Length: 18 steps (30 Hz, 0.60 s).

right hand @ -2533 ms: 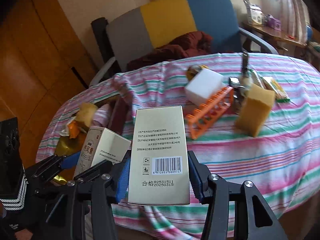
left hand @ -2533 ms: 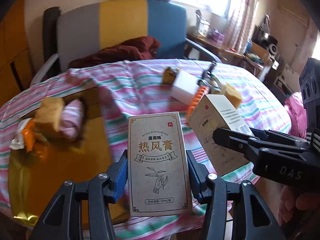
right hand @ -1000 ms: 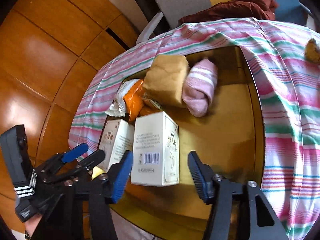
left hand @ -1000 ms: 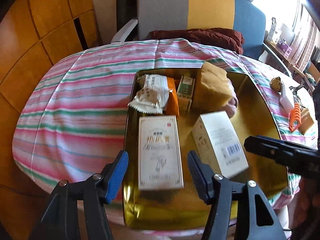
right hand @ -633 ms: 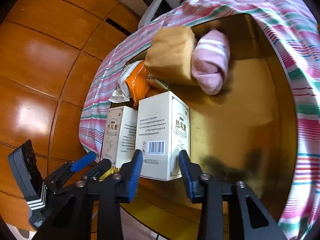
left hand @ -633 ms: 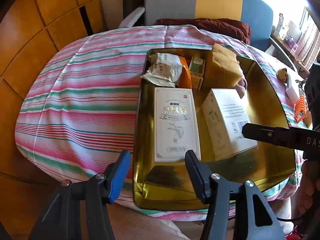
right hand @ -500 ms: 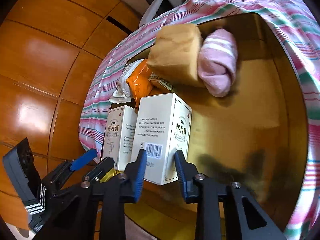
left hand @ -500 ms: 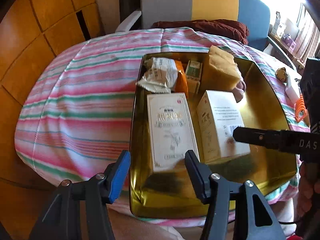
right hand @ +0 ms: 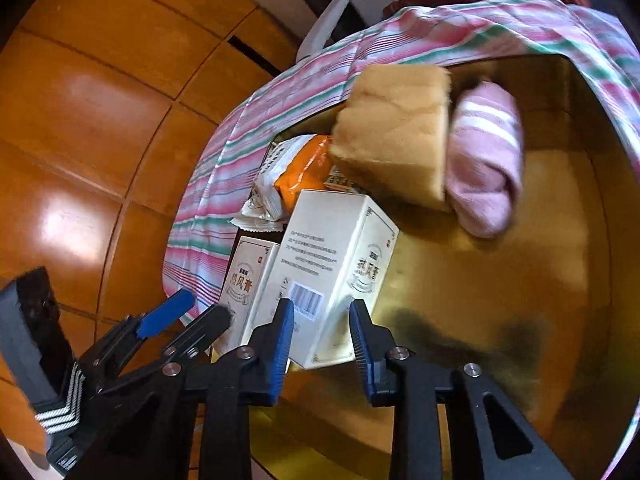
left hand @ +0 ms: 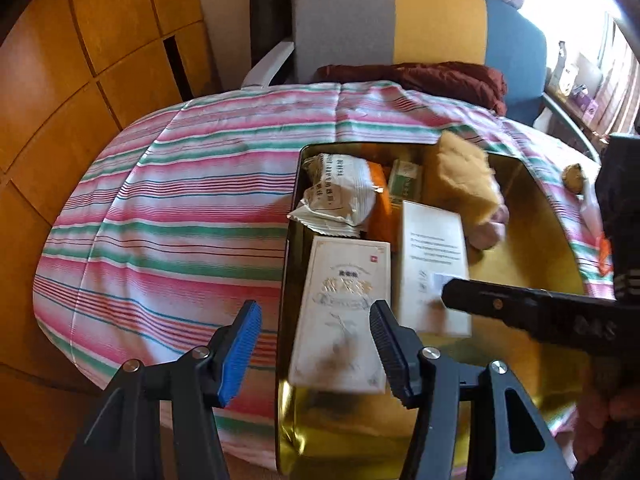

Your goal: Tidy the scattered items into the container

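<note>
Gold tin (left hand: 560, 240) holds 2 boxes (left hand: 344, 308); both grippers (left hand: 316, 340) open

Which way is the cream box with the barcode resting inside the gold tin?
Lying down: the cream box with the barcode rests lengthwise on the gold tin floor.

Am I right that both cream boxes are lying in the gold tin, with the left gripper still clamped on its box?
Not quite. Both boxes are in the gold tin, but the left wrist view shows the left gripper open, its fingers apart and off the box.
</note>
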Tool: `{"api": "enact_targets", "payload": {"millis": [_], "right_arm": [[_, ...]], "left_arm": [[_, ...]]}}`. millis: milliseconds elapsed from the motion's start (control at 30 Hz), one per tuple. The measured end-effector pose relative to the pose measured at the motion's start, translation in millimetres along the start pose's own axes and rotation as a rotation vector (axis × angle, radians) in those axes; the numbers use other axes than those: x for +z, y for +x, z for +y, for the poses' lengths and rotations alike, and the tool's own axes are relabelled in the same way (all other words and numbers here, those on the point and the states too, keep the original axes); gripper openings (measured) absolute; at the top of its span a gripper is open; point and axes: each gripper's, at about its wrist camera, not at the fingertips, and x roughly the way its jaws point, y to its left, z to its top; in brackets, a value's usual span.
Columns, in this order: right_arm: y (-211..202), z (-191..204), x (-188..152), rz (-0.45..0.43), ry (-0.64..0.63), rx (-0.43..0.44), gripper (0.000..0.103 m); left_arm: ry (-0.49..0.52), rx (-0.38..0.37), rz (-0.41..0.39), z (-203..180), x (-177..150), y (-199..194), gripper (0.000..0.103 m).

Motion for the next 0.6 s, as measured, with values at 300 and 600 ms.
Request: {"api": "enact_targets", "payload": {"millis": [300,600], "right_arm": [[-14,-6,-18,0.001,-0.026,-0.062,0.036],[-7,-9,-5,0.016,-0.041,-0.115,0.036]], "left_arm": [[0.03,-0.003,0.067,1,-26,-22,0.058],[0.105,0.088,0.118,-14,-12,14,0.055]]}}
